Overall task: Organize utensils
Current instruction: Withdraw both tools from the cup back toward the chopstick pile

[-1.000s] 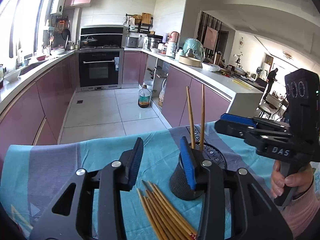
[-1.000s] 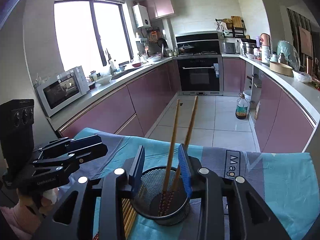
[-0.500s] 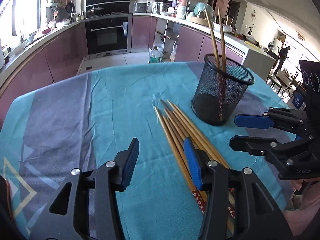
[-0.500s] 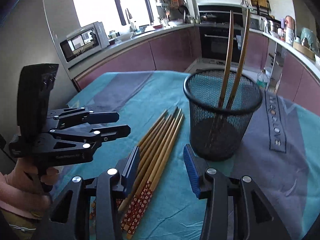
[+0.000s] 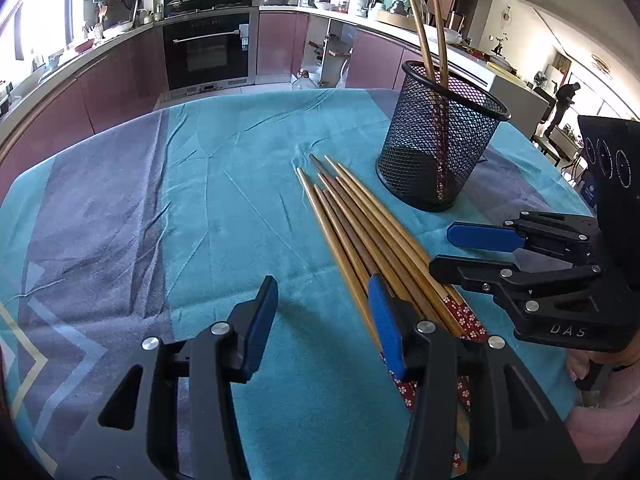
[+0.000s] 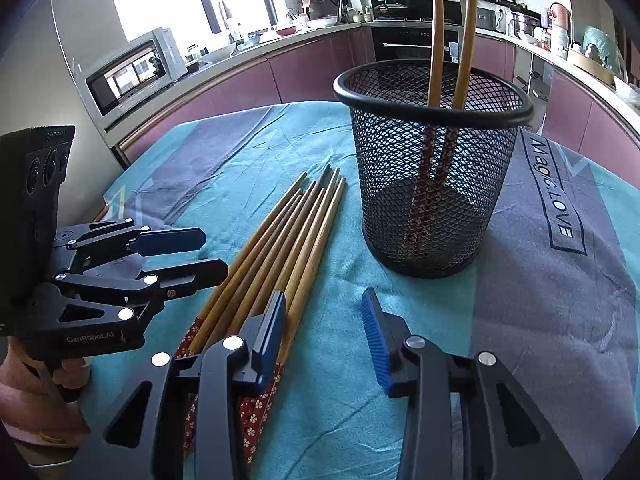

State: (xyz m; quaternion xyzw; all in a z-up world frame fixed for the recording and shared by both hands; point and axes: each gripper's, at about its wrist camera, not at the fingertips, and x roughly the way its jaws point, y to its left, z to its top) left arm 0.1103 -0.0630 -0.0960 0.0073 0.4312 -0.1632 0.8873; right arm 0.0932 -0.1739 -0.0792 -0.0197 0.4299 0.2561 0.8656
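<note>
Bamboo chopsticks (image 5: 372, 232) bundled flat on teal cloth (image 5: 224, 208), just left of mesh cup (image 5: 440, 136) already holding two. Pick-next-pair step. Left gripper (image 5: 324, 320) and right gripper (image 6: 324, 320) both agape, empty, flanking bundle's near ends; right's jaws just narrowing. Next: straddle, pinch, lift. Kitchen counters (image 6: 280, 56) far behind.

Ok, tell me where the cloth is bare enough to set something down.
Bare: the wide stretch of cloth left of the chopsticks, out to the table edge, and the grey patch right of the basket. Crowded: the strip between chopsticks and basket, where both grippers sit low.
</note>
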